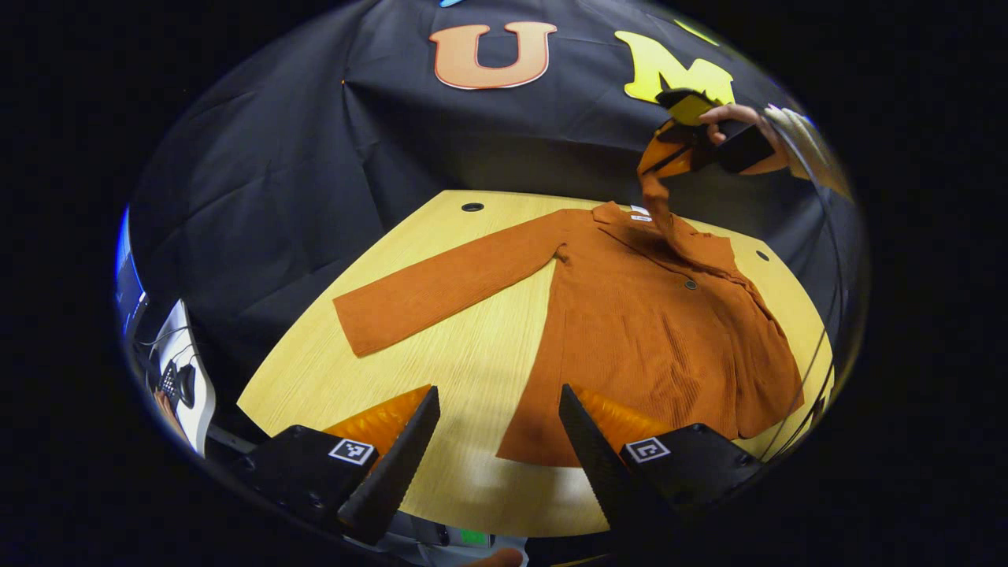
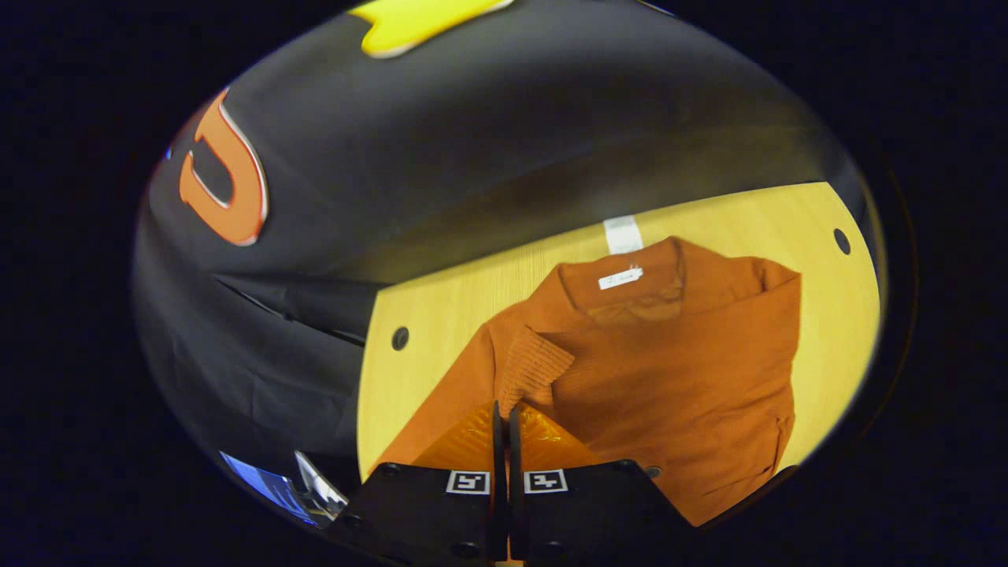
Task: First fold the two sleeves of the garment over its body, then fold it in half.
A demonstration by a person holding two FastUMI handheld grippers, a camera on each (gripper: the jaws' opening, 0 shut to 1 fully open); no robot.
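One sleeve [image 1: 660, 185] pinched aloft by the right gripper [image 2: 502, 417], cuff [image 2: 534, 368] partly hidden; left gripper [image 1: 498, 429] wide apart, empty.

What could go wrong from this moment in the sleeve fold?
1. The right gripper pinches only the cuff of the lifted sleeve; it may slip out before landing on the garment's body.
2. The lifted sleeve hangs twisted, so it might land bunched rather than flat.
3. The left gripper hovers open, pinning nothing; the pull may drag the garment across the table.
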